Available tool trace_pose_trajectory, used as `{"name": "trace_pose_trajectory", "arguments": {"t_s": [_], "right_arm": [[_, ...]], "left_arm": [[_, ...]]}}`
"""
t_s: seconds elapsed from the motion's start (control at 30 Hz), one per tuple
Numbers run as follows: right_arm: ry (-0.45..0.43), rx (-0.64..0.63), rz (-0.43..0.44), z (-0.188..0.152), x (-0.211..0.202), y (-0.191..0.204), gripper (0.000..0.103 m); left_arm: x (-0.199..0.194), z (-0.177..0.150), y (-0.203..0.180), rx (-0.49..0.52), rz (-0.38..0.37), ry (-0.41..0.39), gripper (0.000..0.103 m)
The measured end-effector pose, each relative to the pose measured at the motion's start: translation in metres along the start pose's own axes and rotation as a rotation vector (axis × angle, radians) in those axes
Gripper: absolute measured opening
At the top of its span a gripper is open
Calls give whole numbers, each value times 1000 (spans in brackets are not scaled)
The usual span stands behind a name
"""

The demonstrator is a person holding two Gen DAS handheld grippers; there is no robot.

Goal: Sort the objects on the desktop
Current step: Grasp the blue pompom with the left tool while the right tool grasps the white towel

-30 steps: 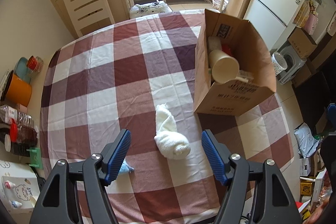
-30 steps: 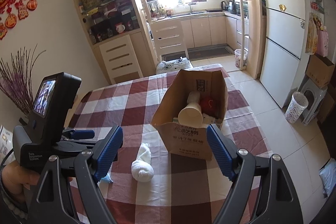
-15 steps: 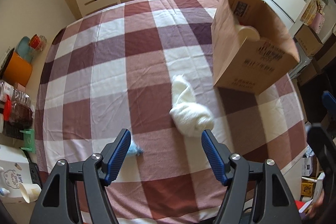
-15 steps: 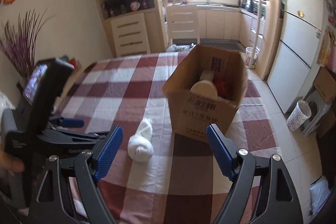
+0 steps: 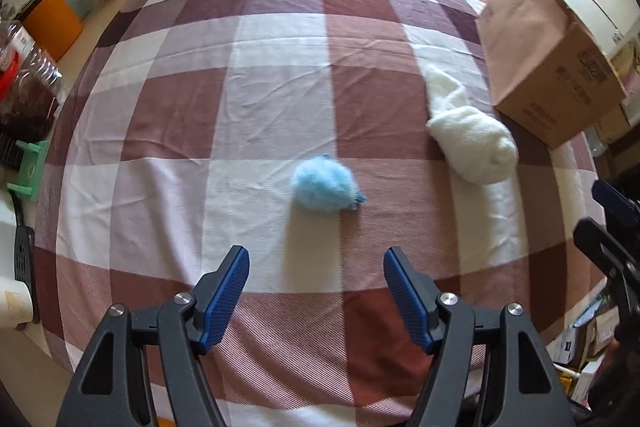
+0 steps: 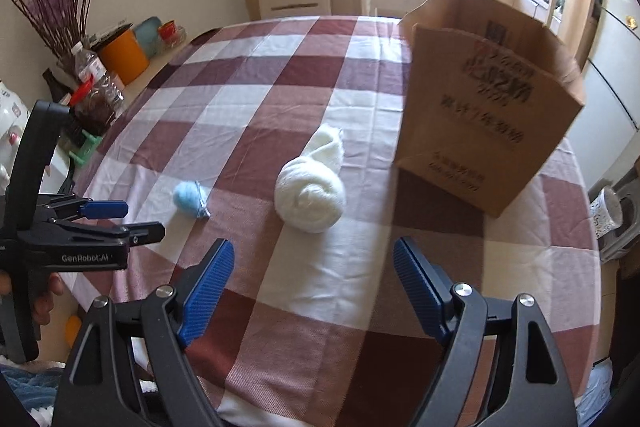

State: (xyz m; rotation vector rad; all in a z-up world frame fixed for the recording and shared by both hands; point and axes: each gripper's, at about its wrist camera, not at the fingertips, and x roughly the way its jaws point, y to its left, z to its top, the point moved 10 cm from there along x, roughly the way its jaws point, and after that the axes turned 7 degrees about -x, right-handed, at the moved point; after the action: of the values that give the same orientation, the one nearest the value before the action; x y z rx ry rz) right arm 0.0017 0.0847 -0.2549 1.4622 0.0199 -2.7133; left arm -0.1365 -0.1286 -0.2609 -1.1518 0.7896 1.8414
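You've got two things left out on the worktop (image 5: pixel 280 75), w/ its red-and-white checked cloth: a small fluffy light-blue pom-pom (image 5: pixel 324 189) and a rolled white fleecy cloth bundle (image 5: pixel 470 137). Both lie loose toward the near edge, apart from each other; the white roll sits just beside the tall brown cardboard box (image 6: pixel 484 99), which stands by the right edge. The box's mouth isn't visible from either view now, so can't tell what's already in it.

Your left hand-held gripper (image 5: pixel 316 281) hangs above the cloth w/ jaws spread and nothing between them; the blue pom-pom is straight ahead of it, near but not reached. Your right hand-held gripper (image 6: pixel 310 285) is likewise spread and empty, lined up on the white roll (image 6: pixel 312 193), also not touching.

So, my read: the sort is partly done at best, and 2 items remain, neither grasped yet. Prob. next: left takes the pom-pom (image 6: pixel 190 199), right takes the roll, both into the box. Both are soft, so expect them to squash under the pads; the pom-pom is small, so close well in.
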Motion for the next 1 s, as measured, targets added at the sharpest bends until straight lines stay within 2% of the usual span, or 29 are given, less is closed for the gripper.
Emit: {"name": "trace_pose_trajectory", "arguments": {"t_s": [0.33,0.43,0.5,0.57,0.63,0.73,0.9,1.0], "right_arm": [[37,-10,9,-7,18,3,83],[52,-6,2,-10,23,-1,83],[60,-4,-2,-12,27,-5,83],[68,-3,-3,-12,31,-7,83],[72,-3,-3,-11,35,-8,83],[76,-8,1,-10,40,-8,83],[77,-18,12,-2,50,-7,83],[75,-30,27,5,61,-4,83]], "left_arm": [[43,20,-8,-84,-12,9,69],[53,20,-9,-130,-23,24,56],[55,22,-9,-149,-22,21,55],[55,24,-8,-152,-13,13,52],[55,26,-8,-153,-18,11,43],[54,27,-3,-146,-30,19,34],[51,27,17,-106,21,19,34],[50,31,25,-123,57,7,40]]}}
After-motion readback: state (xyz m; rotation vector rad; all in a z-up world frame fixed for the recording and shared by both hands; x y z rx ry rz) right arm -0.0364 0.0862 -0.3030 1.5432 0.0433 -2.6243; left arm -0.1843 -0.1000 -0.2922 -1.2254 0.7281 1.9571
